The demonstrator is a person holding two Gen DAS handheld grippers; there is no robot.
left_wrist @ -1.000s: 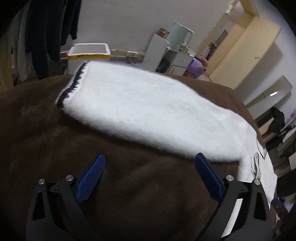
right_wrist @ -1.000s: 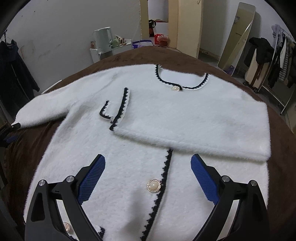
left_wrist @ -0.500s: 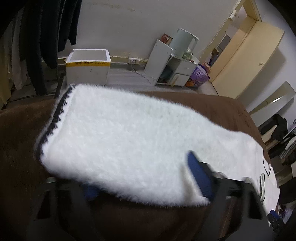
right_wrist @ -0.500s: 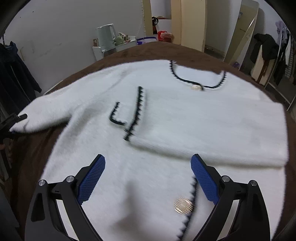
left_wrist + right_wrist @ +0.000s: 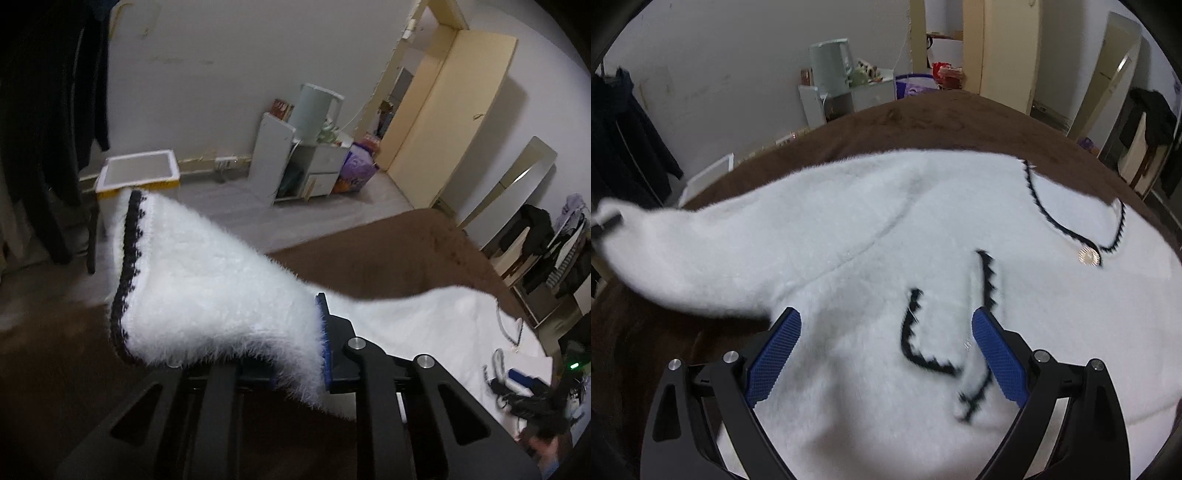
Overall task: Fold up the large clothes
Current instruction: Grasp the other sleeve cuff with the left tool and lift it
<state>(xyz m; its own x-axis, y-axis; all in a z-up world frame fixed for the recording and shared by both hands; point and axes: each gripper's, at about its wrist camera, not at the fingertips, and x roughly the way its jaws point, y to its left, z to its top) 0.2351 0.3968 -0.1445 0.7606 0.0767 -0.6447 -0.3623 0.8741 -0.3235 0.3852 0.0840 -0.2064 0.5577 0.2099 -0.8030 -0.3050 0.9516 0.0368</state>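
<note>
The left tongs [image 5: 295, 354], wide open a second ago, are now closing on the cardigan's free sleeve [image 5: 207, 295] and have raised it off the brown bed [image 5: 388, 251] at lower centre, so folding it inward can begin, while the right tongs [image 5: 886, 350] hover released over the cardigan [image 5: 886, 229].

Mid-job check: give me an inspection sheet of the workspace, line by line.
Surface: brown blanket, cardigan spread on it.
Job's things: white fuzzy cardigan; one sleeve lifted off the blanket, the other sleeve already folded across the front.
Clutter: nothing seen on the blanket.
Grippers: left hand-held gripper closing, the sleeve between its jaws; right hand-held gripper open over the cardigan, holding nothing.
Cables: nothing seen on the surface.
Surroundings: foam box, small cabinet, leaning mirror, hanging clothes.
</note>
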